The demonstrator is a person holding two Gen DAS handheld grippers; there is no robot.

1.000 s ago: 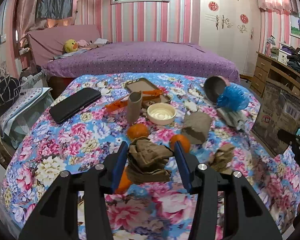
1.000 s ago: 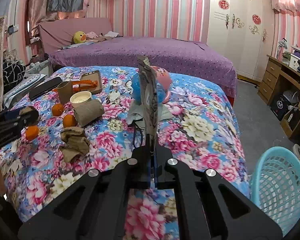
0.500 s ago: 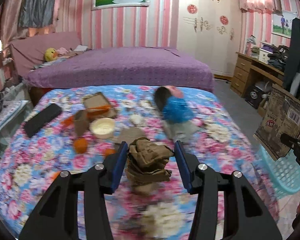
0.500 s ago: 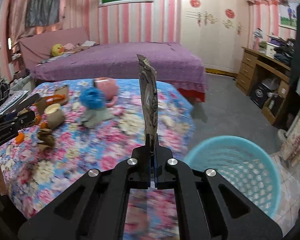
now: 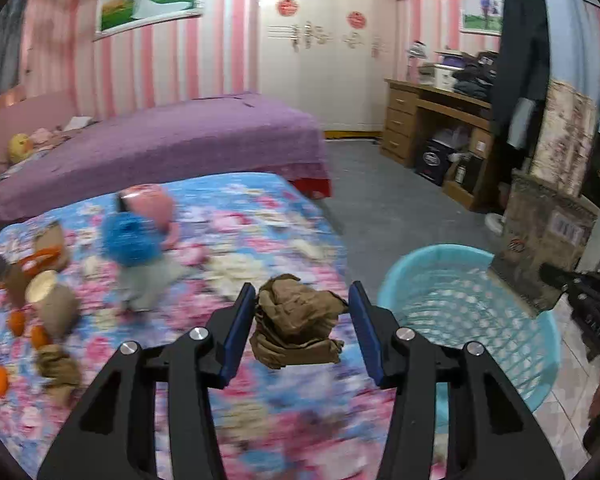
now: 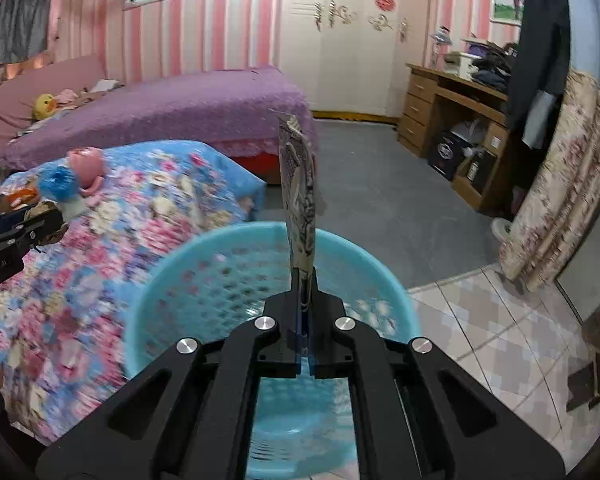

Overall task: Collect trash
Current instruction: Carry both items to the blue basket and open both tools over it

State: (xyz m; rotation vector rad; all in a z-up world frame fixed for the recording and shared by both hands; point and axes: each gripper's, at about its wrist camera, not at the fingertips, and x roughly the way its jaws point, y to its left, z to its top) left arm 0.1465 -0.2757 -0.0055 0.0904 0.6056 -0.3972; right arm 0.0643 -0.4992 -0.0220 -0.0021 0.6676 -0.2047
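Observation:
A crumpled brown paper wad (image 5: 296, 324) sits between the blue pads of my left gripper (image 5: 301, 298), which is shut on it above the table's right edge. A light blue plastic basket (image 5: 460, 304) stands on the floor just right of that gripper. My right gripper (image 6: 302, 276) is shut on a flat printed wrapper (image 6: 298, 184) that stands upright over the basket (image 6: 204, 276). In the left wrist view the same wrapper (image 5: 540, 248) hangs above the basket's far rim. The basket looks empty.
The table with the floral cloth (image 5: 260, 224) still carries a blue fluffy ball (image 5: 130, 240), a pink bowl (image 5: 152, 204), oranges (image 5: 18, 320), brown paper rolls (image 5: 58, 308) and another brown wad (image 5: 56, 366). A purple bed (image 5: 160, 140) and a wooden desk (image 5: 432, 120) stand behind.
Both grippers swung right, from over the table toward the blue basket, each keeping its load. The right gripper now hangs over the basket; the left is at the table's edge.

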